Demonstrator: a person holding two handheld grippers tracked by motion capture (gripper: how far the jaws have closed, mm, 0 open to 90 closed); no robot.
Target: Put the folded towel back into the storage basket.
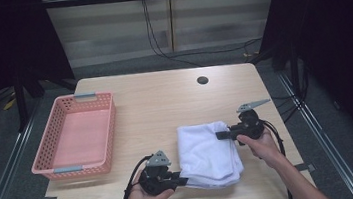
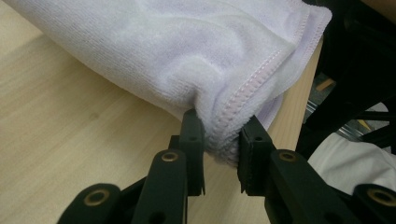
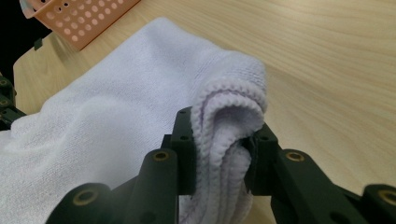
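**Both Grippers Clamped on Folded Towel**

High view: The left gripper (image 1: 185, 181) sits at the near edge of the tabletop (image 1: 164, 101), jaws pointing right and closed on the near-left corner of the white towel (image 1: 206, 154). The right gripper (image 1: 220, 135) points left and grips the towel's far-right edge. The towel lies folded on the right half of the tabletop, between the two grippers. A pink basket (image 1: 44, 145) stands on the left side, well apart from the towel. A dark round hole (image 1: 202, 80) is set in the tabletop near the far edge.

Left gripper view: The left gripper (image 2: 222, 149) has its jaws pressed on a stitched, layered hem of the towel (image 2: 177, 51). The gap between the jaws is narrow and packed with cloth. The towel's body stretches away above the tabletop (image 2: 70, 135).

Right gripper view: The right gripper (image 3: 222, 154) pinches a rolled, multi-layer fold of the towel (image 3: 107, 116) between its jaws. The basket (image 3: 79, 16) appears at the upper left.
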